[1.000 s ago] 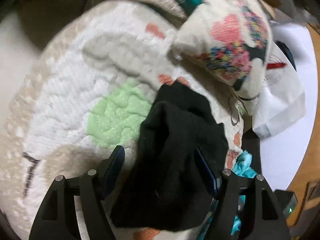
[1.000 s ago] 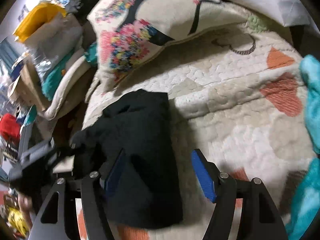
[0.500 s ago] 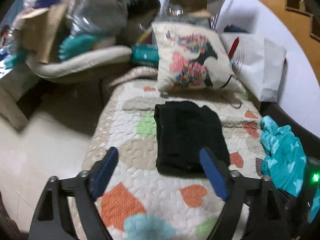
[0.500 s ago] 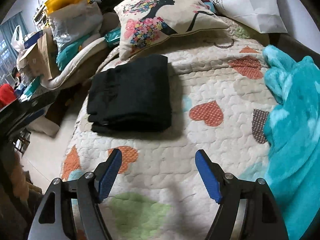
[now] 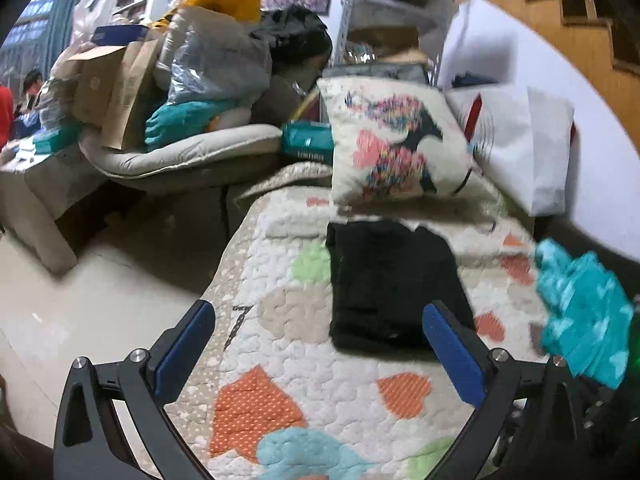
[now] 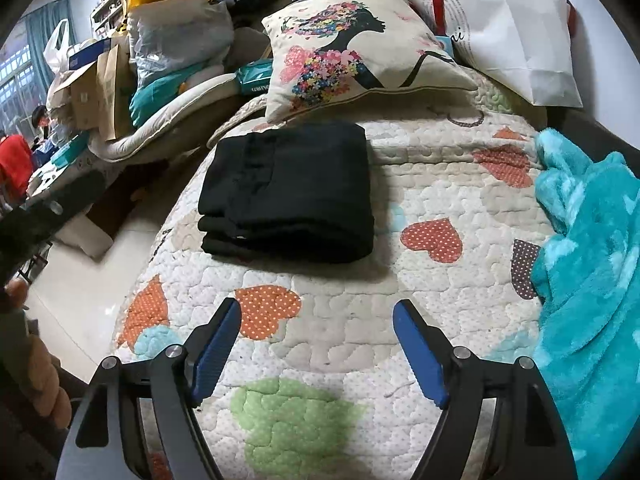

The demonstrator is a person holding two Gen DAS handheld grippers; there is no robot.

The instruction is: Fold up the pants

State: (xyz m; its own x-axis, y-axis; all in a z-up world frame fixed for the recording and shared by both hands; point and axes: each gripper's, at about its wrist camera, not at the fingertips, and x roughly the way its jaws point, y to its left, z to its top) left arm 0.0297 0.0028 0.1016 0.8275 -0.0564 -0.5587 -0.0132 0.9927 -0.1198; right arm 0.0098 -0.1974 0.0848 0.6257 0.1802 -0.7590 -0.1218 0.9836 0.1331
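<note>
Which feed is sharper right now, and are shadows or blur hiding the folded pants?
Right wrist view: sharp; the folded pants show their stacked layers, with a soft shadow on the quilt beside them. Left wrist view: motion-blurred; the pants read as a flat black patch, and the teal blanket smears. Both views: fisheye bending at the edges.

My blue-padded black left gripper (image 5: 318,320) and right gripper (image 6: 316,316) frame black pants (image 6: 288,196) at twelve o'clock on a cream quilt (image 6: 340,328) of orange, green and blue hearts, a teal blanket (image 6: 592,280) at three.
</note>
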